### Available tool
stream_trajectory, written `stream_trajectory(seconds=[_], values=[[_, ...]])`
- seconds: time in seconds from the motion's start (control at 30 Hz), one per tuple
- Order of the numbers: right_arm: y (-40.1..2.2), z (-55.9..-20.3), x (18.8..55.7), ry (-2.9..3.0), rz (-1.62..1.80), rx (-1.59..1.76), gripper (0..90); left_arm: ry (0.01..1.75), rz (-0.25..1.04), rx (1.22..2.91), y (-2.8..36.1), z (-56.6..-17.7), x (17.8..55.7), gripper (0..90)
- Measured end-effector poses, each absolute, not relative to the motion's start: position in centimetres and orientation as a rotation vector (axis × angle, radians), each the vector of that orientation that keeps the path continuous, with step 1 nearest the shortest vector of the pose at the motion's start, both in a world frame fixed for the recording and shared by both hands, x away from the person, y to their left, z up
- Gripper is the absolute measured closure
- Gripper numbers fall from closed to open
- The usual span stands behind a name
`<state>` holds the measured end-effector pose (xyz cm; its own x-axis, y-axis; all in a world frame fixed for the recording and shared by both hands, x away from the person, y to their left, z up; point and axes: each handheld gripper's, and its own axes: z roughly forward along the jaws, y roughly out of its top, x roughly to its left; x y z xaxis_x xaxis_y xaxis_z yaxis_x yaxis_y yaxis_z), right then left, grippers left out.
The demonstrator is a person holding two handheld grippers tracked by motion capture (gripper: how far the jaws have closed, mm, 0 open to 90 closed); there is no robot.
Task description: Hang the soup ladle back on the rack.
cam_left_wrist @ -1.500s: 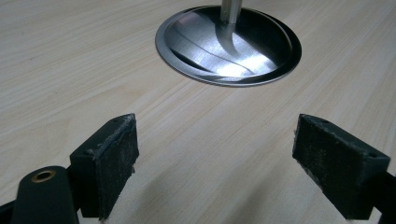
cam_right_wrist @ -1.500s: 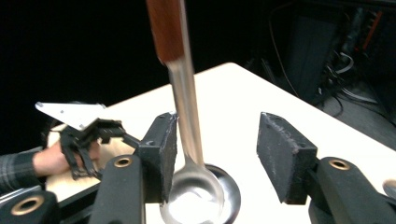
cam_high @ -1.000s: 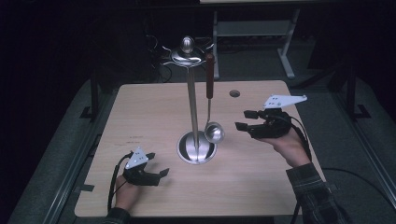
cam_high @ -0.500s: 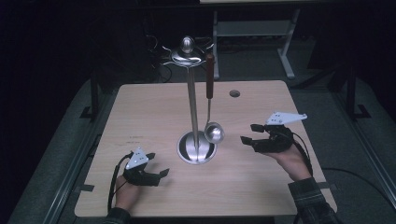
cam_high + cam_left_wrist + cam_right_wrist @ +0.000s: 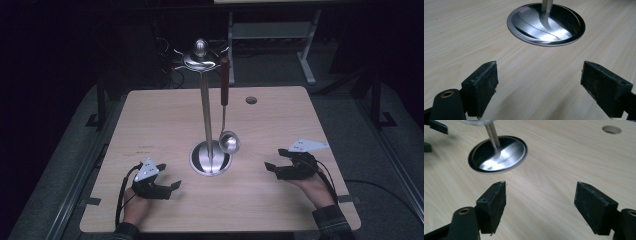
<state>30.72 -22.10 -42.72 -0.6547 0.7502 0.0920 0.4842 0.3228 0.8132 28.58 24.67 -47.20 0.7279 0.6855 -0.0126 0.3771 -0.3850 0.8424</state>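
Seemingly done already: ladle (image 5: 228, 131) hanging from the stand (image 5: 206, 115) at frame centre in the high view, left gripper (image 5: 167, 187) lower left and right gripper (image 5: 272, 167) lower right, both empty, resting near the table (image 5: 150, 125).
Left gripper view: jaws wide apart, nothing between, stand base (image 5: 546, 23) at top.
Right gripper view: jaws just opened wider, nothing between, base upper left, holding nothing.

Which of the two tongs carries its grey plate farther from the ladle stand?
The right tongs: their grey plate sits near the table's right edge, while the left tongs lie closer to the stand's base.
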Motion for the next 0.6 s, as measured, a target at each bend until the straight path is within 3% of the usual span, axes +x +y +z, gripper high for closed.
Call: stream_trajectory(seconds=[0.33,0.6], values=[[-23.4,-45.4,29.5,2.248,1.189,1.18,15.2,0.806,0.426,2.017,24.7,-47.2,28.6,14.2],[-24.5,-46.8,28.2,2.243,1.154,1.193,13.6,0.813,0.415,2.012,24.8,-47.2,28.7,14.2]])
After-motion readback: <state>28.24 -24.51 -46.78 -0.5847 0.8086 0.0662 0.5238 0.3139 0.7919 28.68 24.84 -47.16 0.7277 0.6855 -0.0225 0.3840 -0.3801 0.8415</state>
